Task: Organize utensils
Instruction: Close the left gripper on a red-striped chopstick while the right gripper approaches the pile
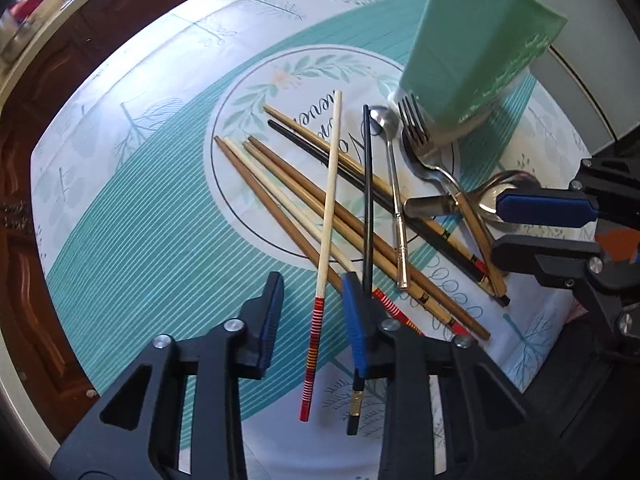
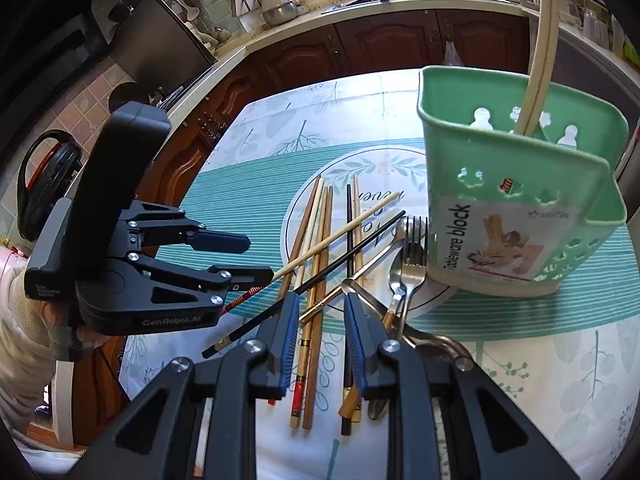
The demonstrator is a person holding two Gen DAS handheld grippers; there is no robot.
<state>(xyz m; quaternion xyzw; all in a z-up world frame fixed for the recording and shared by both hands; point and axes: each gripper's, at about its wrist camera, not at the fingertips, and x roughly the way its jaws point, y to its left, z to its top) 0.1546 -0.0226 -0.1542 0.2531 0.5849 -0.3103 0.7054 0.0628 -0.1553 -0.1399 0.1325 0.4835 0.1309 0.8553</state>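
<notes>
Several chopsticks lie crossed on the tablecloth: brown ones (image 1: 280, 168), a black one (image 1: 367, 200) and a cream one with a red-striped end (image 1: 330, 200). A fork (image 1: 416, 128), a small spoon (image 1: 384, 118) and a large spoon (image 1: 488, 196) lie beside the green utensil caddy (image 1: 480, 40). My left gripper (image 1: 312, 320) is open and points down. The cream chopstick's striped end lies between its pads without touching them. My right gripper (image 2: 322, 340) is open over the brown chopsticks (image 2: 308, 360) and a silver handle (image 2: 320, 304). The caddy (image 2: 520, 200) stands upright and holds a cream handle (image 2: 540, 60).
The table (image 2: 260, 140) wears a teal and white cloth. Dark wood cabinets (image 2: 380, 40) and a cluttered counter stand beyond its far edge. A person's pale sleeve (image 2: 20, 320) is at the left, behind the left gripper (image 2: 260, 258). The right gripper (image 1: 498, 228) sits at the table's right side.
</notes>
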